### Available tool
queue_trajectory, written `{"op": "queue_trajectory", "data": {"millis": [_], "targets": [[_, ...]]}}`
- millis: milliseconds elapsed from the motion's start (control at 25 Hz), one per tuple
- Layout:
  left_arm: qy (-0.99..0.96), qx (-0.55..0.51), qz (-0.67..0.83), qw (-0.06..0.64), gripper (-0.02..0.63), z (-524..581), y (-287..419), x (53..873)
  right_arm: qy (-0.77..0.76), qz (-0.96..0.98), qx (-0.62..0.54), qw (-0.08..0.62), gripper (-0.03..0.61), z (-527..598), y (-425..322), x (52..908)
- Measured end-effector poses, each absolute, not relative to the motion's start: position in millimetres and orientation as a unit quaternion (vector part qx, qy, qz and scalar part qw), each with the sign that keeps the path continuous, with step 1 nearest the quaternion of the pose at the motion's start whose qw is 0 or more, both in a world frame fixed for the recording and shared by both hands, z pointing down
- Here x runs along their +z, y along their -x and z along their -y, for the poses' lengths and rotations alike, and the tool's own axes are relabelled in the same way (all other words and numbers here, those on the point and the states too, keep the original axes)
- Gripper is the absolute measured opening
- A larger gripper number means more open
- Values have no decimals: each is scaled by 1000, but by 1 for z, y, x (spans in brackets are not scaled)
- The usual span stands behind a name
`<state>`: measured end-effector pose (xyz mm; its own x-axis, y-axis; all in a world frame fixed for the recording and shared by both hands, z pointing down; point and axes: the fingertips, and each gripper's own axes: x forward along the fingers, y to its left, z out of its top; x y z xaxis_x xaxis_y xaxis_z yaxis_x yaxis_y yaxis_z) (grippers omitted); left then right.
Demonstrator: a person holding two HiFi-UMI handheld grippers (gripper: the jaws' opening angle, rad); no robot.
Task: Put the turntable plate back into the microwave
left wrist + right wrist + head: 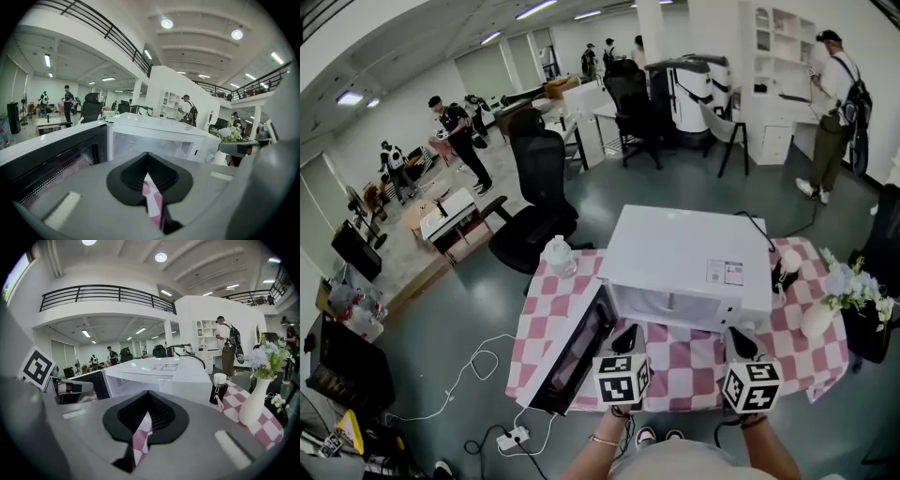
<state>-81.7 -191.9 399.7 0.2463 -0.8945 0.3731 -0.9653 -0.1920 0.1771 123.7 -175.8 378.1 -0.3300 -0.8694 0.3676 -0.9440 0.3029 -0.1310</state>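
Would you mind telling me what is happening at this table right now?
A person stands at the checkered table with a tool in each hand. The left hand-held gripper and the right hand-held gripper are both shut and empty, side by side in front of the microwave. Its door stands open at the left. No plate can be made out in any view, so whether it is back inside cannot be told.

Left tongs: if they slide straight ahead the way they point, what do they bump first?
Probably the microwave: the shut left tongs aim into its open front, the door swung aside to the left. They tilt down a little, so the checked tablecloth might come first; depth is unclear.
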Motion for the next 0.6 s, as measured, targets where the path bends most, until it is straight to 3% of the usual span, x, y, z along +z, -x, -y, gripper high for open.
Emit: {"op": "queue_trajectory", "data": {"millis": [600], "targets": [[-766, 91, 604, 200, -2, 197, 73, 401, -559, 806, 162, 108, 8, 187, -123, 372]]}}
